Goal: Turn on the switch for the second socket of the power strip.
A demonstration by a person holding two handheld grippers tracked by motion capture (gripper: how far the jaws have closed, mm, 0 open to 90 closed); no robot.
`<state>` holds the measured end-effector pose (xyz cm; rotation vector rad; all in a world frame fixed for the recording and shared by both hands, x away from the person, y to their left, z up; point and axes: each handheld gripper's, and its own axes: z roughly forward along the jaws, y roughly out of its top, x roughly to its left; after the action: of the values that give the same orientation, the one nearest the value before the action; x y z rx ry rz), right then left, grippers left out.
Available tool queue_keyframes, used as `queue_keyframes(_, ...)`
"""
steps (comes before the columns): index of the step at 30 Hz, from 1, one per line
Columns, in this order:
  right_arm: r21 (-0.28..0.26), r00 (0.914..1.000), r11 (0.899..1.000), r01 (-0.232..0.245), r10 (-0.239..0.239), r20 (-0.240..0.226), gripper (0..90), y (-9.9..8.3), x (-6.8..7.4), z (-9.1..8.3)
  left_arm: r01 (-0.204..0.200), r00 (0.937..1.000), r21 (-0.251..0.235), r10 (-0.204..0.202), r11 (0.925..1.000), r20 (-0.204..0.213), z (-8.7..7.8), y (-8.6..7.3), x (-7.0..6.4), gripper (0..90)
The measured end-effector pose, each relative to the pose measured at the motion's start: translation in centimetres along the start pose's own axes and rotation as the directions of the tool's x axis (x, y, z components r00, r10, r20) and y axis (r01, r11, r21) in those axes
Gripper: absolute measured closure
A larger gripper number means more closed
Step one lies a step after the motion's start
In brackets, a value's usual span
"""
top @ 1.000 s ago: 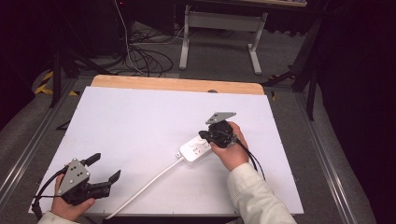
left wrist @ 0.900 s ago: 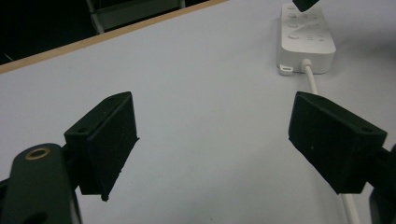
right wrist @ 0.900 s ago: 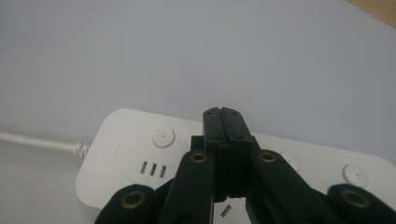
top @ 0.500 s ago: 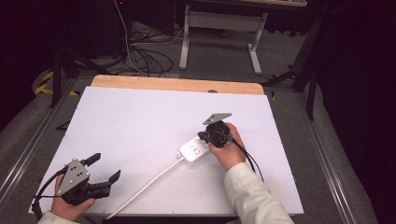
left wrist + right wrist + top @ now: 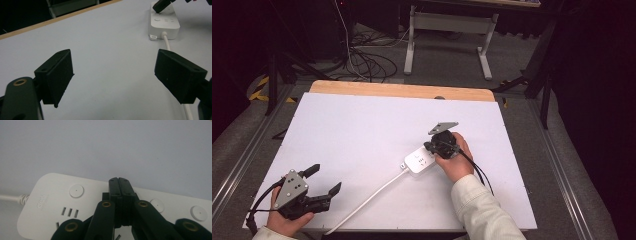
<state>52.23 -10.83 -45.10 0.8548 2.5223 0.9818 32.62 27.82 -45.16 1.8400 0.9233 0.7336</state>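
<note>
The right gripper point(image 5: 438, 145), jaws closed, has edged onto the power strip point(image 5: 420, 161). The left gripper point(image 5: 323, 181) waits open. A hard push could slide the unheld strip.

table top point(image 5: 362, 140): plain white, no pattern; far edge a light wood strip point(image 5: 402, 90), tan, upper middle of the high view.
power strip point(image 5: 421, 161): white, with round white buttons point(image 5: 76, 191), dark slots and faint grey lettering at lower left of the right gripper view. its cord point(image 5: 367, 200) white.
left gripper point(image 5: 323, 181), lower left: black jaws, grey plate, brass-coloured rivets.
right gripper point(image 5: 118, 182): black, same brass rivets, grey plate.
sleeve point(image 5: 482, 210), bottom middle: off-white.
floor point(image 5: 522, 65): grey; yellow-black striped tape point(image 5: 259, 90) at upper left.
</note>
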Motion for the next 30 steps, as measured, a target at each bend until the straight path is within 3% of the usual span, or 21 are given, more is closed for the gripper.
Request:
queue_keyframes(25,0.002,0.9988,1.000,-0.009,0.009,0.048,90.0,-0.39,0.65,0.05,0.001,1.0000,0.005,-0.001,1.0000,0.003,0.08,-0.01,-0.17,15.8)
queue_keyframes(30,0.003,0.9985,1.000,-0.031,0.031,0.045,90.0,-0.40,0.57,0.04,-0.002,1.0000,0.006,0.002,1.0000,0.003,0.11,0.00,-0.17,15.8)
